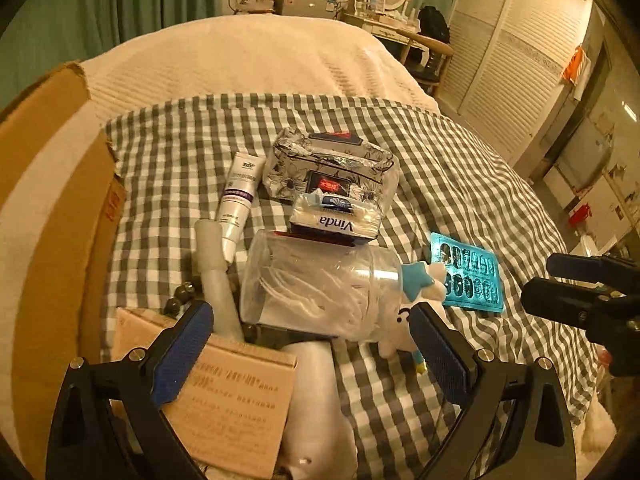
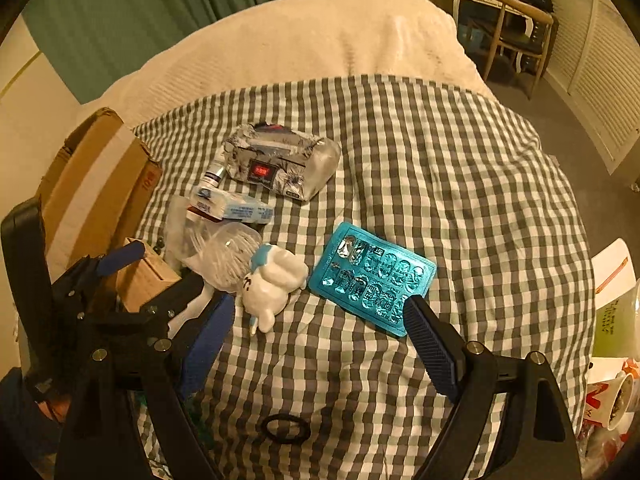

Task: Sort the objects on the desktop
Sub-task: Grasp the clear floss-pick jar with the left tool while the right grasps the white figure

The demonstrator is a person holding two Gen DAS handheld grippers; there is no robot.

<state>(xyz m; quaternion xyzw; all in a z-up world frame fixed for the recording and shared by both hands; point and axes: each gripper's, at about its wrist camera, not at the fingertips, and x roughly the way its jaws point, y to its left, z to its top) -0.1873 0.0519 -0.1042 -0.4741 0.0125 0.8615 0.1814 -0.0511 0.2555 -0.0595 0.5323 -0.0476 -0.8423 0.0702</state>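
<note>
**Both grippers stood open above the cluttered checked cloth**

The left gripper [image 1: 312,344] had its blue-padded jaws spread wide and empty; between them in the left wrist view lay a clear plastic jar [image 1: 320,284] on its side, white strands showing inside, though the pads were not pressing on it; whether they touched it could not be told. At about 10 o'clock from the jar lay a white tube [image 1: 239,196] with a purple band, and just beside that a pale frosted stick [image 1: 214,276]; some dark beads [image 1: 182,294] sat at 9 o'clock. At 12 o'clock rested a Vinda tissue pack [image 1: 336,222], and beyond it a floral-printed pouch [image 1: 332,164]. A tan paper box [image 1: 236,396] with printed text lay at 7 o'clock, under the left pad; a cardboard carton [image 1: 48,184] stood open along the far 9 o'clock edge of the cloth.

The right gripper [image 2: 320,344] was likewise open with nothing held; its right finger's tip overlapped the near corner of a turquoise blister sheet [image 2: 372,276], contact uncertain. A white plush toy [image 2: 276,280] with a blue star lay at 9 o'clock from the sheet, touching the jar; a black hair tie [image 2: 286,428] lay at 6 o'clock, alone on the checked cloth [image 2: 440,184]. At the 3 o'clock rim stood a paper cup [image 2: 620,404].
</note>
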